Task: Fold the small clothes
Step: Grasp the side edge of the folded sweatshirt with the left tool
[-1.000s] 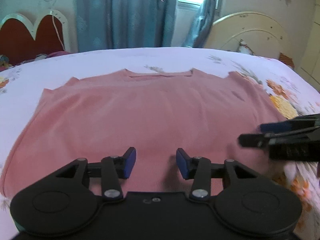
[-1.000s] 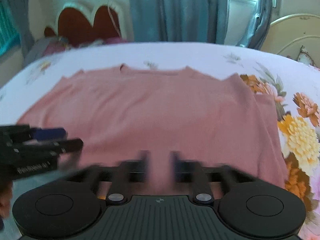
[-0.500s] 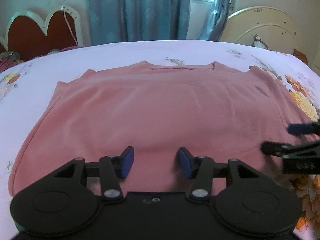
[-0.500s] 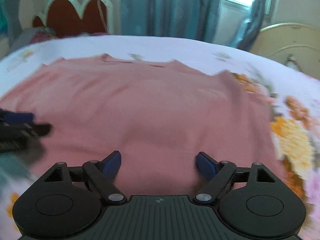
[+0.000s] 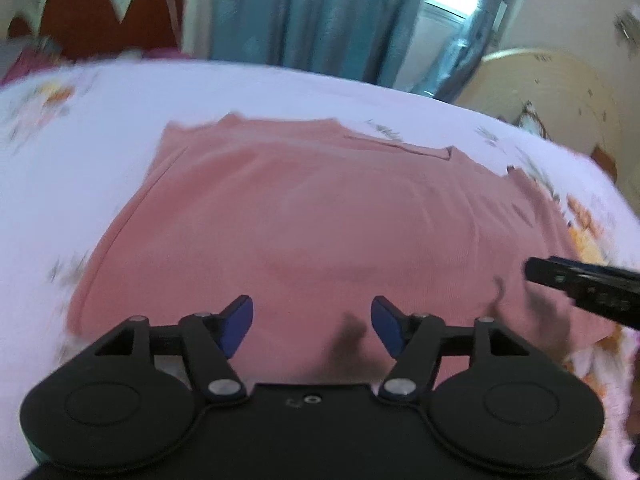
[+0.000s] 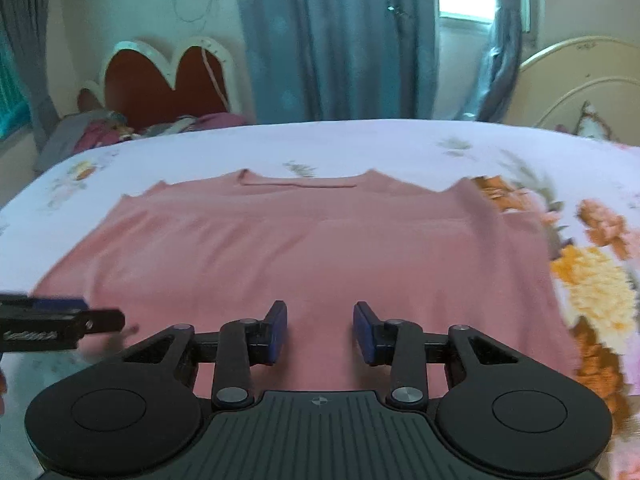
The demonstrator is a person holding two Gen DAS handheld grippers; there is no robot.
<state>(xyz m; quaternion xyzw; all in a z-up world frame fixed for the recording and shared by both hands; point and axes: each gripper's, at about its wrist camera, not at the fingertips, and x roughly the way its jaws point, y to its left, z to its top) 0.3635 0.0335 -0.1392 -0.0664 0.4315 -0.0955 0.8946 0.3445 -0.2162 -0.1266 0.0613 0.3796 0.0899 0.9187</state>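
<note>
A pink shirt [image 5: 320,216] [image 6: 304,248] lies spread flat on the floral bed sheet [image 6: 360,144], neckline at the far side. My left gripper [image 5: 312,322] hovers over the shirt's near hem toward its left part, jaws opening, with only the flat cloth below them. My right gripper [image 6: 320,330] hangs over the near hem further right, jaws closing, and no fold is pinched between its blue pads [image 6: 278,330]. Each gripper shows in the other's view: the right gripper [image 5: 580,284] at the right edge, the left gripper [image 6: 60,322] at the left edge.
A red, white-trimmed headboard [image 6: 168,80] and a heap of clothes [image 6: 100,128] stand beyond the bed's far left. Blue curtains [image 6: 340,40] and a cream headboard [image 6: 580,80] are behind. Bright flower prints [image 6: 592,280] cover the sheet right of the shirt.
The left gripper has shifted left along the hem, rolled a little, and its jaws stand wider. The right gripper's jaws are much narrower than half a second ago.
</note>
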